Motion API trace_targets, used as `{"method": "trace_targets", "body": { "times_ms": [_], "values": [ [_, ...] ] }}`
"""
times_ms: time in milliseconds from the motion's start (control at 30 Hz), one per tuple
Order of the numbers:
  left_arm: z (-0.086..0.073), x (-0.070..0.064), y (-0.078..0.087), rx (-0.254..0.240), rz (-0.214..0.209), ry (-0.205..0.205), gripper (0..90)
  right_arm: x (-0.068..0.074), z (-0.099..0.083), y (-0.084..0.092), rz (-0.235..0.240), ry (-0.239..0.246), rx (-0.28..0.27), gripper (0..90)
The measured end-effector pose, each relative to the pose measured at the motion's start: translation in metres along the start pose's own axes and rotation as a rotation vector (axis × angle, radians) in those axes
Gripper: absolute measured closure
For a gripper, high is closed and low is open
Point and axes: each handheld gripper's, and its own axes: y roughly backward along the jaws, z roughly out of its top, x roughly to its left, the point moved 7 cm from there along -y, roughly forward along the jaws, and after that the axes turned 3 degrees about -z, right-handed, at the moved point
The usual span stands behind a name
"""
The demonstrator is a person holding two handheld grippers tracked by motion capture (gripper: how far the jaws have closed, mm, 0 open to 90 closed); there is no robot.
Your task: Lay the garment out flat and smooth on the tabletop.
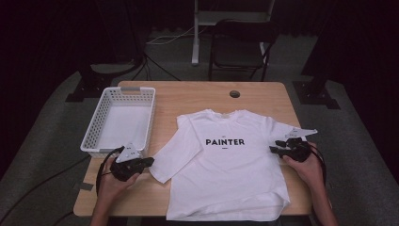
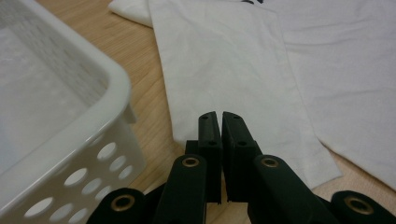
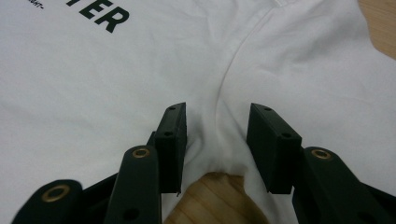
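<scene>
Left gripper [image 1: 149,161]: jaws closed, nothing held, at the sleeve end of the white T-shirt [image 1: 226,165].
Right gripper [image 1: 275,146]: jaws wide, set astride the armpit fold.
Basket [image 1: 141,123]: beside the left gripper.

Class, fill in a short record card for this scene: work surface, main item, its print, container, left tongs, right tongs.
Work surface: wooden table
Main item: white T-shirt, spread flat, front up
Print: the word PAINTER in black on the chest
Container: white basket with holes in its walls, left of the shirt, nothing visible inside
Left tongs: jaws shut, nothing between them, at the end of the shirt's sleeve
Right tongs: jaws open, one on each side of the shirt's armpit seam, not pressing it
</scene>
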Motion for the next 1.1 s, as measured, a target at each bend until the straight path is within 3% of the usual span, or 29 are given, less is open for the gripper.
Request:
{"method": "trace_targets", "body": {
  "times_ms": [500, 1100],
  "values": [
    [-0.015, 0.012, 0.018, -0.019, 0.040, 0.042, 87.9, -0.009, -0.005, 0.005, -0.016, -0.018, 0.014, 56.9],
    [-0.050, 0.042, 0.054, -0.014, 0.134, 0.128, 87.9, -0.016, -0.009, 0.009, -0.028, -0.028, 0.016, 56.9]
  ]
}}
